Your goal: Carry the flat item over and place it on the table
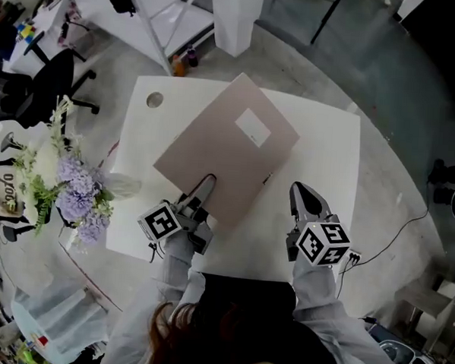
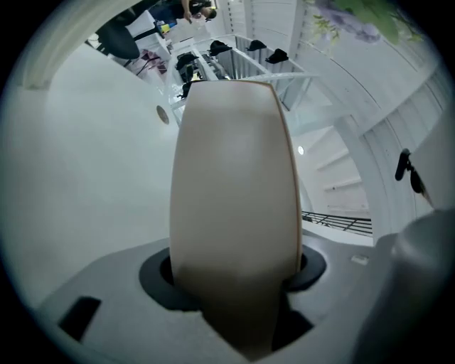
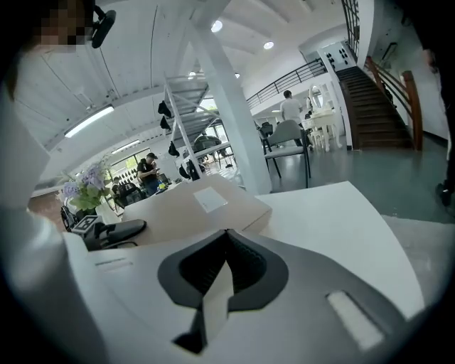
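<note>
Flat item (image 1: 227, 151), pinched between left gripper (image 1: 203, 190) jaws

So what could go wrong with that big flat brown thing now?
Only the left tongs pinch the flat board, at its near edge, so it might twist or slip. Its far corner looks past the table's far edge, so it could end up hanging off. The right tongs are shut and not helping.

Grey concrete floor (image 1: 389, 140), white shelving (image 1: 166, 20), office chair (image 1: 54, 81).
</note>
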`<action>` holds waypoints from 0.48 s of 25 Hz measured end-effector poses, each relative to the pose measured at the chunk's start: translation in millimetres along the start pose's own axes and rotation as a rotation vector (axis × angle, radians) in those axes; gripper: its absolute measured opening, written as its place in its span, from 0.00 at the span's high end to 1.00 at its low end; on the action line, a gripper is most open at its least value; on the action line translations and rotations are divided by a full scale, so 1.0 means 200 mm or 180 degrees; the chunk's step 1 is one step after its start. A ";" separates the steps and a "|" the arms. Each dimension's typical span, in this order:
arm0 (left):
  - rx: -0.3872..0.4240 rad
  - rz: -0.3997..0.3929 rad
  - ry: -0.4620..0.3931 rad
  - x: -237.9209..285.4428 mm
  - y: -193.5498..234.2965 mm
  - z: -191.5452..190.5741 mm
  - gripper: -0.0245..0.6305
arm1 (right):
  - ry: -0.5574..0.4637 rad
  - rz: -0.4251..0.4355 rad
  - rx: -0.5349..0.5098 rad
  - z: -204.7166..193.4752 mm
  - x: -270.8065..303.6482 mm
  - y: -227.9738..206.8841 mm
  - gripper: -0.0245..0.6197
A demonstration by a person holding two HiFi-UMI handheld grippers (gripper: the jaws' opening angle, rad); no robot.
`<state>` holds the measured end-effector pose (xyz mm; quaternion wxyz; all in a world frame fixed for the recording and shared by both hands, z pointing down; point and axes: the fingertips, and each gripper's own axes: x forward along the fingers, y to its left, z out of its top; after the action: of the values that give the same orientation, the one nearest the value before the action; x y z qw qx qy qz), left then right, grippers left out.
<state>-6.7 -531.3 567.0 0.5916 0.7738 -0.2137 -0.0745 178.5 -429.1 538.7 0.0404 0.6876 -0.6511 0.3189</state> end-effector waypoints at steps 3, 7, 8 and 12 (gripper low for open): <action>-0.0401 0.0029 -0.0069 0.06 0.05 0.01 0.54 | 0.0043 0.0008 0.0053 -0.01 0.05 -0.05 0.95; -0.0750 -0.0016 -0.0140 0.12 0.09 0.03 0.54 | 0.0083 0.0037 0.0088 -0.02 0.10 -0.10 0.95; -0.0837 -0.0011 -0.0146 0.12 0.10 0.03 0.54 | 0.0086 0.0046 0.0095 -0.02 0.11 -0.10 0.95; -0.1140 0.0052 -0.0207 0.12 0.16 0.03 0.53 | 0.0097 0.0070 0.0111 -0.02 0.12 -0.12 0.95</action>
<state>5.5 -553.5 598.7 0.7134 0.6514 -0.2223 -0.1316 197.5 -445.7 561.6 0.0348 0.6760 -0.6523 0.3410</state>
